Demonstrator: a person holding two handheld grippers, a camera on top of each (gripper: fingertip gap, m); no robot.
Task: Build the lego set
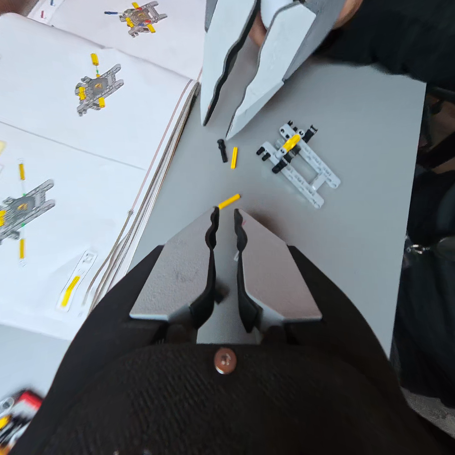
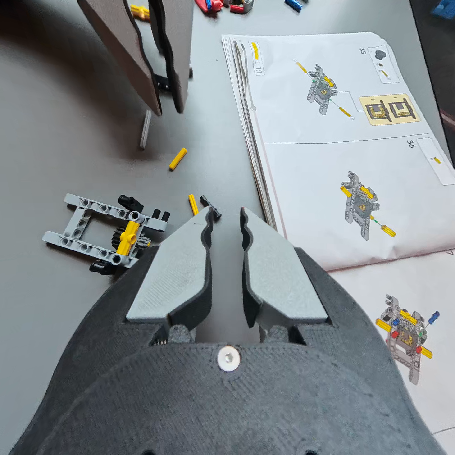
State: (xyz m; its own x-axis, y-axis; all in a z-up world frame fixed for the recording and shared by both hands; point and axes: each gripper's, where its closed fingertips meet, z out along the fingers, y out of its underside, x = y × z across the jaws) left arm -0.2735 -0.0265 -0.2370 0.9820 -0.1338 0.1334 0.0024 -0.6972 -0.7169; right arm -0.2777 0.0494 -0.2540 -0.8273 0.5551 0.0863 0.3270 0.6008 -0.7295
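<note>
A grey lego frame (image 1: 299, 162) with a yellow connector, a gear and black pins lies on the grey table; it also shows in the right wrist view (image 2: 105, 231). My left gripper (image 1: 225, 211) is open by a narrow gap and empty, with a yellow axle (image 1: 229, 201) just past its left fingertip. My right gripper (image 2: 226, 213) is open and empty. Its left fingertip is right beside a black pin (image 2: 210, 205) and a second yellow axle (image 2: 193, 204). The two grippers point at each other across these parts. A grey axle (image 2: 145, 129) lies under the left gripper.
An open instruction booklet (image 1: 98, 147) lies beside the work spot, also in the right wrist view (image 2: 344, 147). Loose coloured pieces (image 2: 221, 6) lie behind the left gripper. The table edge (image 1: 406, 221) runs close beyond the frame. A small black piece (image 2: 161, 82) shows between the left gripper's fingers. The tips of one gripper are about 9 cm away from the tips of the other.
</note>
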